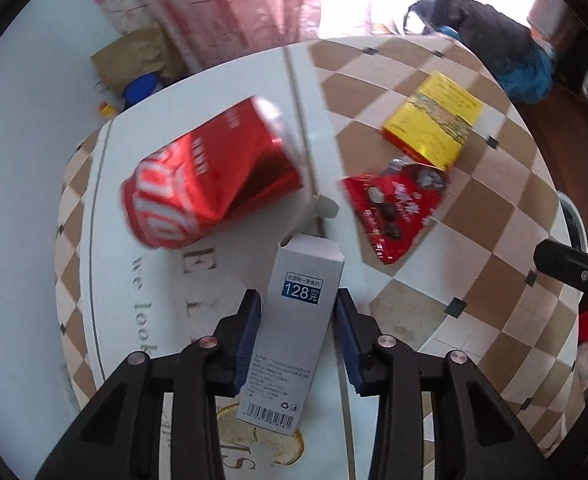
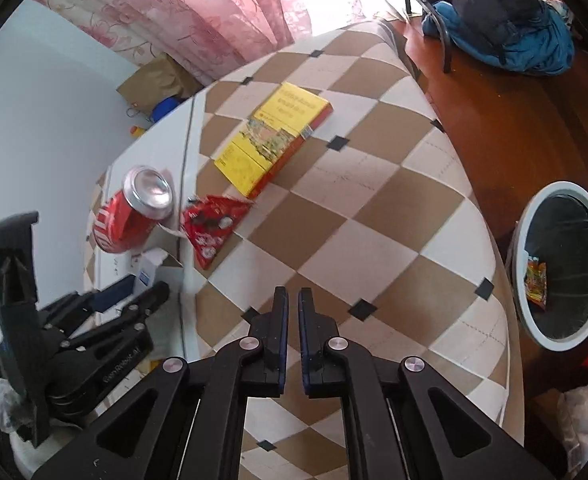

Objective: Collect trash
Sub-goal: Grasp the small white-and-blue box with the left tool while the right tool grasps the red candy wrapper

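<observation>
Trash litters the checkered surface (image 2: 374,216): a dented red can (image 1: 210,176), a red wrapper (image 1: 394,208), a yellow box (image 1: 434,120), and a grey carton (image 1: 294,328) at lower centre of the left wrist view. The left tool (image 1: 298,304) brackets that carton, pads against its sides, apparently pinching it. The right tool (image 2: 292,300) hangs over bare checks at bottom centre of its own view, jaws pressed nearly together on nothing. The bin (image 2: 562,260) waits at the right edge, a snack packet (image 2: 536,282) already inside. Pick-up looks to be in hand; next, I'd say, lift the carton clear and carry it rightward over the bin's rim.
</observation>
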`<state>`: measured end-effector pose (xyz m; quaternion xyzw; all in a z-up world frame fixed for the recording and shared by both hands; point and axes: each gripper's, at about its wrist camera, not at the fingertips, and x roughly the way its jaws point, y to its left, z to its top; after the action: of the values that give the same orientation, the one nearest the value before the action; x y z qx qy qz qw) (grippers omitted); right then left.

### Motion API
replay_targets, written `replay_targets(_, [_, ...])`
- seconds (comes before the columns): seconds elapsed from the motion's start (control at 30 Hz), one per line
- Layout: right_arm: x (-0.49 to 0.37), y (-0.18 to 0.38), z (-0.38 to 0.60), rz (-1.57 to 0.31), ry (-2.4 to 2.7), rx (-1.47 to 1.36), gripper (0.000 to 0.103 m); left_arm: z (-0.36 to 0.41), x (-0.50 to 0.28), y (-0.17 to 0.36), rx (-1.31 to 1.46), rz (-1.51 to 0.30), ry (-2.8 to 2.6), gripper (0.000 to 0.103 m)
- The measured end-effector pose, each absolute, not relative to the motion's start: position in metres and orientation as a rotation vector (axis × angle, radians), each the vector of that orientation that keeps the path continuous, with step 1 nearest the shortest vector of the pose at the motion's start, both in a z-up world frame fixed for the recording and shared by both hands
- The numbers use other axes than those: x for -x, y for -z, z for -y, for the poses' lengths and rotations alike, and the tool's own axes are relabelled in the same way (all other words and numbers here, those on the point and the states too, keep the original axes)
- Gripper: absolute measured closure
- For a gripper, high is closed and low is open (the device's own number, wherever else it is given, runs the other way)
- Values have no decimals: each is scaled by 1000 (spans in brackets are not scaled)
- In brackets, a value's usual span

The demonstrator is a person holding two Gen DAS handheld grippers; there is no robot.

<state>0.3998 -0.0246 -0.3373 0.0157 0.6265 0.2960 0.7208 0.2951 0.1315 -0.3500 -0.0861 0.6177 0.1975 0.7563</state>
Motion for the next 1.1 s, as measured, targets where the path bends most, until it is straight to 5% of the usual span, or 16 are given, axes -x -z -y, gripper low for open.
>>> replay_targets(0.17, [-406,332,9,-1376,-686,-68,82,-156,-272,338,301,-1281,-536,70])
replay_targets(0.27, [-412,333,-6,-1390,-711,-124,53,-176,-260,333,377,-1250,-587,70])
replay_targets(0.5, [-424,350,-59,-1451,-716,-188,50,-181,-248,321,395,-1207,-621,71])
replay_targets(0.57, [-424,356,-72,-1460,-708,-161,60,-178,-244,314,381,-1185,-628,71])
replay_targets(0.6, [-423,358,-77,-1461,-703,-144,83,-177,-244,310,377,-1175,-628,71])
replay_targets(0.63, [-421,359,-82,-1462,-701,-115,93,-174,-242,305,364,-1161,-632,71])
replay_targets(0.7, [-415,359,-84,-1449,-698,-83,100,-170,-239,295,332,-1133,-640,71])
replay_targets(1.1, [-377,304,-23,-1268,-767,-20,103,-124,-217,226,260,-967,-627,72])
